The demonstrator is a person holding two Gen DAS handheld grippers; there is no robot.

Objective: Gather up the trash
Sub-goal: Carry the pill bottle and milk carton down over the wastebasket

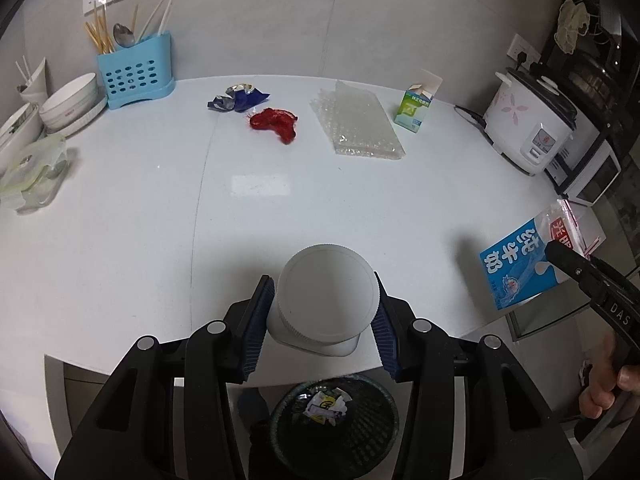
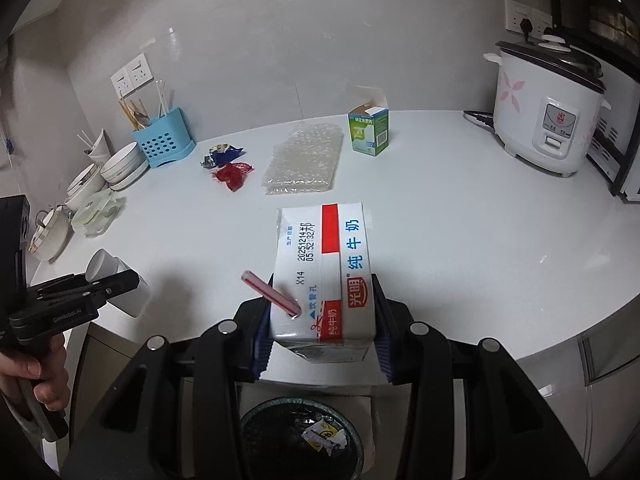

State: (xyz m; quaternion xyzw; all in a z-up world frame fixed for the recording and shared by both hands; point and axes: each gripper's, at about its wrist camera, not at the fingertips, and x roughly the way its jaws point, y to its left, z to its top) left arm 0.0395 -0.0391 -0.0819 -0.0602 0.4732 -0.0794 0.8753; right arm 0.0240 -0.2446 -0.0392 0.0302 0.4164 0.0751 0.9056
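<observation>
Above a dark bin (image 1: 334, 424) holding one crumpled wrapper (image 1: 326, 406), the left gripper (image 1: 322, 320) clamps a white ribbed-lid jar (image 1: 326, 300), while the right gripper (image 2: 322, 338) clamps a blue, white and red milk carton (image 2: 324, 272) with a striped straw (image 2: 270, 292).

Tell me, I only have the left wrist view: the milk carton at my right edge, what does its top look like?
Observer: A red-striped straw sticks out of the milk carton; the right gripper is clamped on its sides.
Operator: Is the bin under that gripper too?
Observer: Yes, the dark bin shows directly below it, with a crumpled wrapper inside.
Operator: What does my left gripper look like from there?
Observer: The left gripper holds the white bottle tilted, beside the counter edge.
</observation>
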